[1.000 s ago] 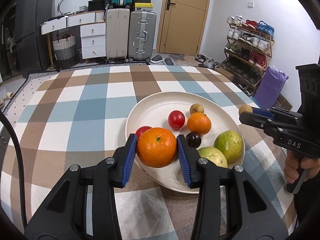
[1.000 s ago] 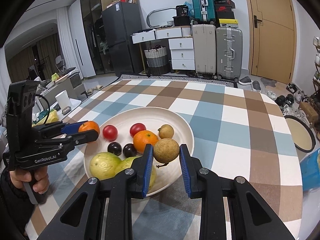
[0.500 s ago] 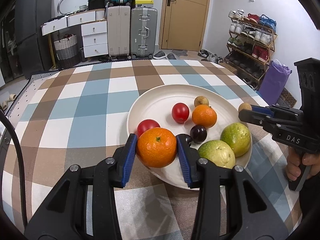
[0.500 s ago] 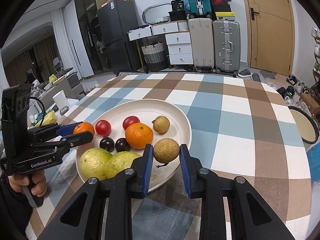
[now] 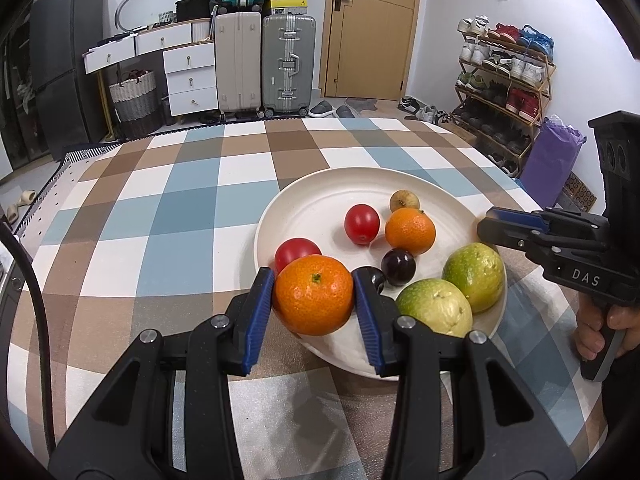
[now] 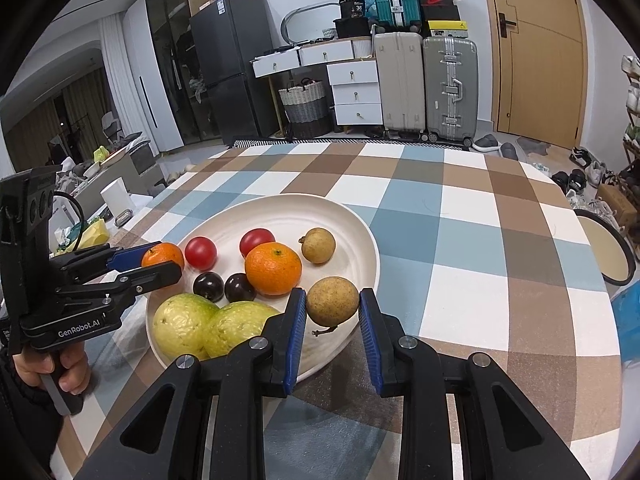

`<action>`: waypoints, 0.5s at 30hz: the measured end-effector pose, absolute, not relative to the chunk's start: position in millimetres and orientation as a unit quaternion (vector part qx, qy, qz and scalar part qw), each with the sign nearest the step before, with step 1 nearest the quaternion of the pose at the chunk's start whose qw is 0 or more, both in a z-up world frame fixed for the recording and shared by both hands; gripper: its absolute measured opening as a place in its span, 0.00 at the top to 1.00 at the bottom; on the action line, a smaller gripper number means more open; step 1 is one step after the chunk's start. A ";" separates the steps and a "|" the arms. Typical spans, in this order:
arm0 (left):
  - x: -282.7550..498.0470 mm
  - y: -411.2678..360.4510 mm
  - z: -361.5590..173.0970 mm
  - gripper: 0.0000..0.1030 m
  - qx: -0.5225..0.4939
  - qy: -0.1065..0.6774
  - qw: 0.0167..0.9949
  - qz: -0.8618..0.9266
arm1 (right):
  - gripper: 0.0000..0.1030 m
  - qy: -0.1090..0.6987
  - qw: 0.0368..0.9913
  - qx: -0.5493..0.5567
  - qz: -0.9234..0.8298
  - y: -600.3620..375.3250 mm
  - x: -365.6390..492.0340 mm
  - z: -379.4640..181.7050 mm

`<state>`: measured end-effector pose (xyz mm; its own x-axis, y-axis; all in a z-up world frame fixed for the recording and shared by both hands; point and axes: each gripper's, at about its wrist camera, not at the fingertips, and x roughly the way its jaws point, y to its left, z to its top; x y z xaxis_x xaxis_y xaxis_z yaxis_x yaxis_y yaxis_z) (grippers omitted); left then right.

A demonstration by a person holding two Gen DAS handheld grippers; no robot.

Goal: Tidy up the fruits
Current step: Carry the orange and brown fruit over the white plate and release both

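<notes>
Left tongs (image 5: 313,296) pinch the firm, light orange (image 5: 314,294) at its middle, right tongs (image 6: 333,307) the small brown fruit (image 6: 332,301), both roll-prone.

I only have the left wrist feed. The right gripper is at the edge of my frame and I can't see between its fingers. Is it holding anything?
Observer: Yes. The right wrist view shows the right gripper shut on a small brown fruit, stem hanging down, above the plate's near rim.
Operator: Dark fruit behind my held orange, one or two?
Observer: Two dark plums, side by side, just in front of the plated orange.
Operator: Anything off the table's right side?
Observer: A round tan disc with a dark rim, just past the table edge. I can't tell what it is.
</notes>
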<state>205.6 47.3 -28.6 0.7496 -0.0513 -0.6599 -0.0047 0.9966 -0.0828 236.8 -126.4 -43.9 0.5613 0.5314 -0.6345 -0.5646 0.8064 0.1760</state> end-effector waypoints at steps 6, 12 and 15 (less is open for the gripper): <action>205.4 46.9 -28.6 0.63 -0.039 0.353 0.935 -0.012 | 0.71 0.350 0.884 -0.025 0.310 -126.2 236.5 -43.5; 205.2 46.6 -28.4 0.63 -0.039 0.352 0.935 -0.011 | 0.55 0.343 0.887 -0.022 0.308 -128.2 236.2 -41.6; 205.7 48.2 -28.7 0.63 -0.041 0.352 0.935 -0.012 | 0.51 0.338 0.891 -0.019 0.303 -130.3 235.6 -40.4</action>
<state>205.7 48.2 -28.7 0.7520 -0.0523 -0.6571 -0.0059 0.9963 -0.0860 235.6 -130.3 -40.4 0.5889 0.5267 -0.6130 -0.5522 0.8161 0.1707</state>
